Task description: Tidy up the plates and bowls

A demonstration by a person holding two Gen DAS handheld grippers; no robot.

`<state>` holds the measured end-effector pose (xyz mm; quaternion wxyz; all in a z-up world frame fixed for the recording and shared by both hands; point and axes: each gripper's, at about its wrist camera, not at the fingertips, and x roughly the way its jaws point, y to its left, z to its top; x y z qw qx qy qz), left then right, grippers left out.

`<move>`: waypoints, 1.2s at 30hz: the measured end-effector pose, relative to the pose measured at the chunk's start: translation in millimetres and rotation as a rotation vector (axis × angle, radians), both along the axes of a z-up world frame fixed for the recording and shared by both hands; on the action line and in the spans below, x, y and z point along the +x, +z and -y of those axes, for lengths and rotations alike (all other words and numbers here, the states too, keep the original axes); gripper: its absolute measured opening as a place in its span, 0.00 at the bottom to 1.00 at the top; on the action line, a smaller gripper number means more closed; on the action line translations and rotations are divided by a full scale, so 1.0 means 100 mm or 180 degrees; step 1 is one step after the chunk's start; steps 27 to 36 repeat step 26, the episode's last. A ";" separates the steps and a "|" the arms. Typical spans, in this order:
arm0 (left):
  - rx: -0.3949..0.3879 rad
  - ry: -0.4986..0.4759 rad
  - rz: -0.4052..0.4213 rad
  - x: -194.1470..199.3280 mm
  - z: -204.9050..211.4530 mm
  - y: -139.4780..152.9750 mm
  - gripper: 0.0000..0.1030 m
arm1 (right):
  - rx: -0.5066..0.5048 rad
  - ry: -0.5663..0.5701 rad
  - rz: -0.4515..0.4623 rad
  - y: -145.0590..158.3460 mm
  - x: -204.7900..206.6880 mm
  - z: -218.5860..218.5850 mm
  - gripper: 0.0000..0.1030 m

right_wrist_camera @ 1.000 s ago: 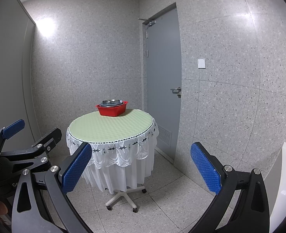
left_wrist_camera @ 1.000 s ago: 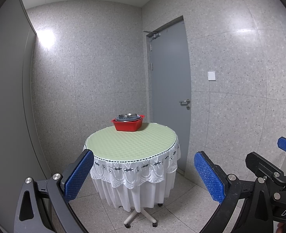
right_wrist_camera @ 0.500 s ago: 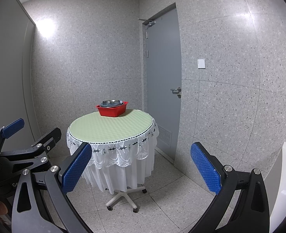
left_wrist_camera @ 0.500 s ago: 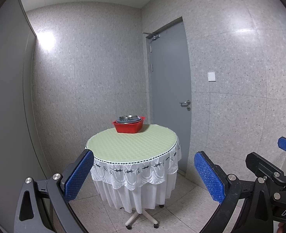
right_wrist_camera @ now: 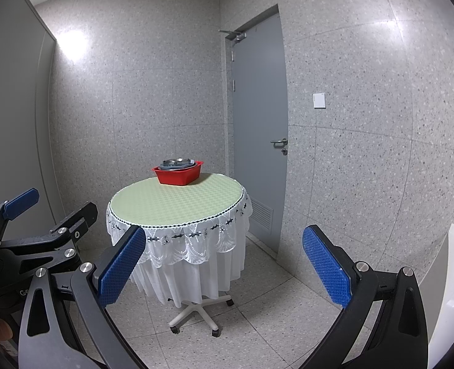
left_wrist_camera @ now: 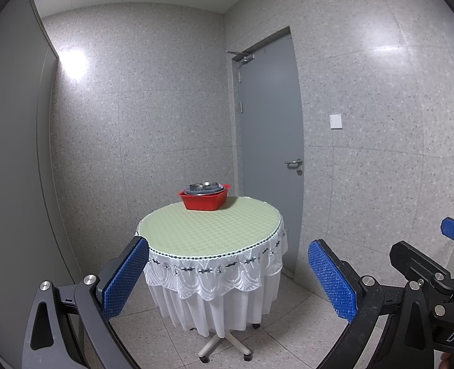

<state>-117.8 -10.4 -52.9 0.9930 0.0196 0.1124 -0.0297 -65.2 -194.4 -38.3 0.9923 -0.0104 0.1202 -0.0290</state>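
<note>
Left wrist view shows the left tongs (left_wrist_camera: 227, 279) held wide apart and empty, well short of a round surface (left_wrist_camera: 210, 230) covered by a pale green cloth with a white lace skirt. At the far edge of that surface sits a red basin (left_wrist_camera: 204, 200), its long axis running left to right with a corner turned toward the camera. Inside it lies a stack of metal dishes (left_wrist_camera: 204, 188), rims showing just above the red wall; how many plates and how many bowls cannot be told. The right tongs (right_wrist_camera: 223, 267) are likewise spread wide with nothing between the blue pads (right_wrist_camera: 120, 269), and the right wrist view places the same basin (right_wrist_camera: 178, 174) at the back of the surface (right_wrist_camera: 177, 203), near the grey door (right_wrist_camera: 259, 123). Compared with a second ago, the surface sits slightly higher and a touch nearer in the left view, while the right view is nearly unchanged; the basin has not moved on the cloth.
</note>
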 end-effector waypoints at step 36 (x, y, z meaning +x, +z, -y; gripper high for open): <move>0.0051 0.0045 -0.0069 0.12 0.04 0.08 0.99 | 0.0052 -0.0010 -0.0074 -0.01 0.11 0.01 1.00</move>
